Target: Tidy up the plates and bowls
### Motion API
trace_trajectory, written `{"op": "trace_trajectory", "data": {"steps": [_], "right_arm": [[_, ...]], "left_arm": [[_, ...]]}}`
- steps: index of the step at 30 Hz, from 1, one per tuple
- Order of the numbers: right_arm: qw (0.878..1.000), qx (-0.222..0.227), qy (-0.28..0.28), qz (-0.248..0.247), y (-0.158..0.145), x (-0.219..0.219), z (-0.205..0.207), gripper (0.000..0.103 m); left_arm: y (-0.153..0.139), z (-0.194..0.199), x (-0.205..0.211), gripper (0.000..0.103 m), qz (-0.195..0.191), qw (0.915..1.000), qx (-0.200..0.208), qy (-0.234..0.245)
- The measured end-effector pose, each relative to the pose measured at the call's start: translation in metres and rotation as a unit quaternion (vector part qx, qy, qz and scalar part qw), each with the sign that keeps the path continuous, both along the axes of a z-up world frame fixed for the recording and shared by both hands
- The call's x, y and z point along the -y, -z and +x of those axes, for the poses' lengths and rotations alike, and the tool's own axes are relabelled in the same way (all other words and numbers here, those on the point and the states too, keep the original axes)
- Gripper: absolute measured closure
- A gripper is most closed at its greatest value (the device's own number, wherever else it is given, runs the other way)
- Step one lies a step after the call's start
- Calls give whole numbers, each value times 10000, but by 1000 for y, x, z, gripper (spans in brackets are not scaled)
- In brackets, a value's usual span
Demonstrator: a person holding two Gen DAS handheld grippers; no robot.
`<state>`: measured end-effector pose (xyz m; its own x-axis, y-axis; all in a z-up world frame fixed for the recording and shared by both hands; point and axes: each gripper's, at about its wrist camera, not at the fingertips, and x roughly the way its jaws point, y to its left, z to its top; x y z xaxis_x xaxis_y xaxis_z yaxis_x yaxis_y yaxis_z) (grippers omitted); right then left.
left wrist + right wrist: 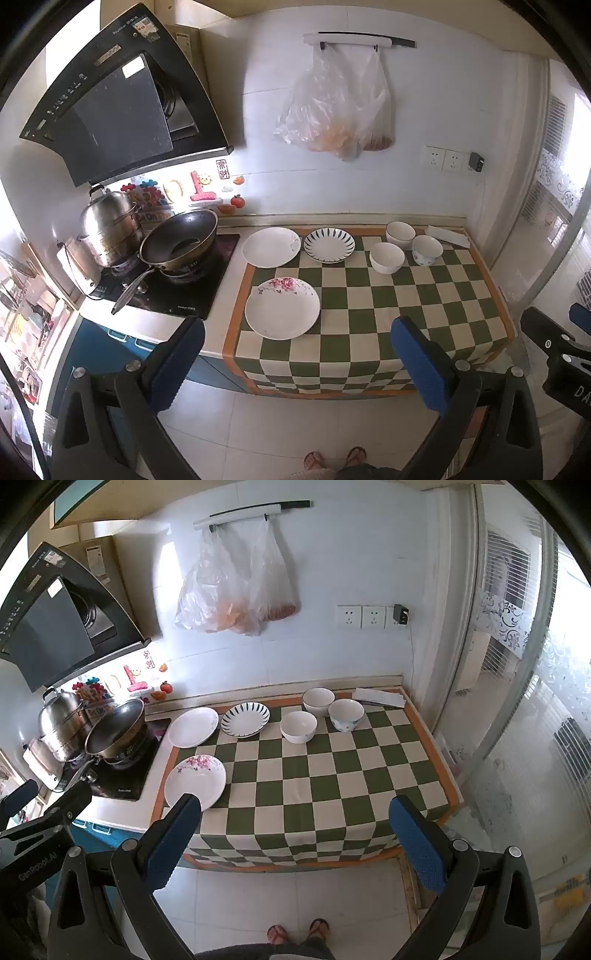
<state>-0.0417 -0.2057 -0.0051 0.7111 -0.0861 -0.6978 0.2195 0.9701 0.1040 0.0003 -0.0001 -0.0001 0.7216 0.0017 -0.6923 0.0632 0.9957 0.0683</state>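
Three bowls [298,726] (all empty) beside three plates [195,785]; both grippers' jaws apart, holding nothing.

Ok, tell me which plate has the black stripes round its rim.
The striped plate, back row, between the plain white plate and the bowls; the front plate has pink flowers.

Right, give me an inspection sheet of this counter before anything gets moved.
Surface: checkered cloth over the counter.
Job's things: floral plate nearest; plain white plate and striped plate behind it; three bowls grouped at the back right; none stacked.
Clutter: folded paper in the back corner.
Grippers: left gripper and right gripper open, empty, short of the counter.
Cables: nothing seen on the counter.
Surroundings: wok and steamer pot on the stove; plastic bags hanging on the wall.
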Motion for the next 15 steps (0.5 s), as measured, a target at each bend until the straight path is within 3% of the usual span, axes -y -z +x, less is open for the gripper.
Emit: {"op": "trace_trajectory", "data": {"steps": [15], "right_arm": [[10000,-3,-28,-29,0,-3,-2,0]], "left_arm": [[-7,4,-1,0,-10,10000,76,-13]]}}
